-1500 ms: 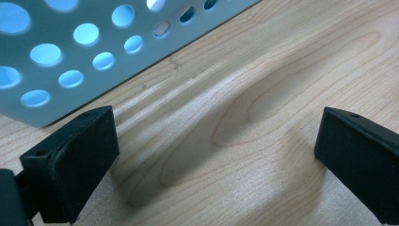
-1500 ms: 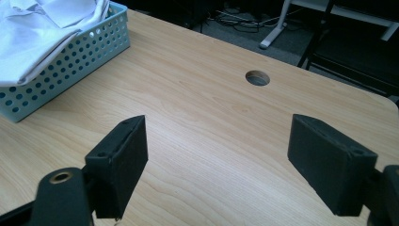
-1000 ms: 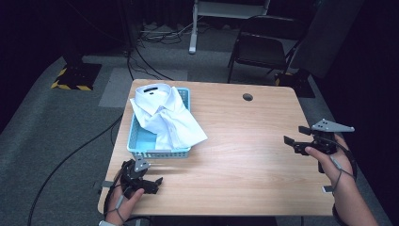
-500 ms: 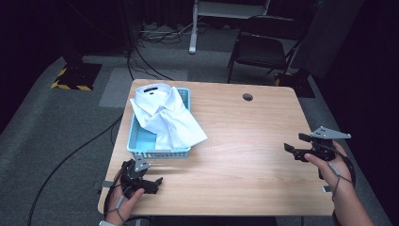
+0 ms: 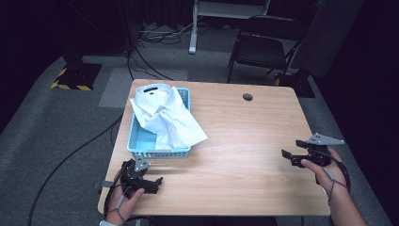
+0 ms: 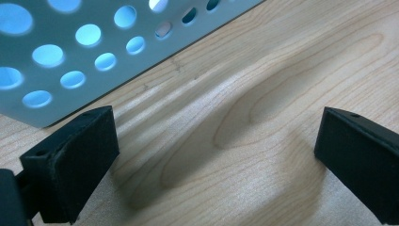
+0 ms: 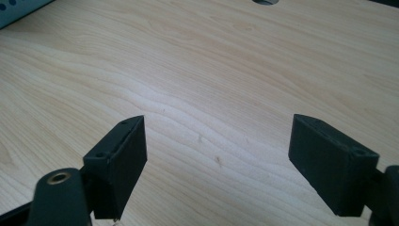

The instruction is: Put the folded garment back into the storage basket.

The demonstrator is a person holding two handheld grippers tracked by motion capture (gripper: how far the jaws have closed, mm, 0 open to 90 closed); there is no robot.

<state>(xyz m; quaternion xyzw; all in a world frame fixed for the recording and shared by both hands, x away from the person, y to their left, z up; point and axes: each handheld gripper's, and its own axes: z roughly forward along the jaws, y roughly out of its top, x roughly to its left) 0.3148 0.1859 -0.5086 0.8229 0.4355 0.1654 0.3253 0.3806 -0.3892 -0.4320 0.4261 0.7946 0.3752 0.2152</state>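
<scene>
With the white shirt point(image 5: 164, 117) draped across the blue basket point(image 5: 160, 151) at centre left of the high view, both jaws are held wide and empty on the left gripper point(image 5: 157, 181) and right gripper point(image 5: 286, 155), so a reach toward the shirt is judged next.

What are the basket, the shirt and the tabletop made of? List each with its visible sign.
Basket: looks like light blue moulded plastic, smooth and matte; round holes punched through its wall.
Shirt: white woven fabric, probably cotton; soft folds and a stiff collar.
Tabletop: pale wood or wood-look laminate, satin; visible grain lines.
</scene>
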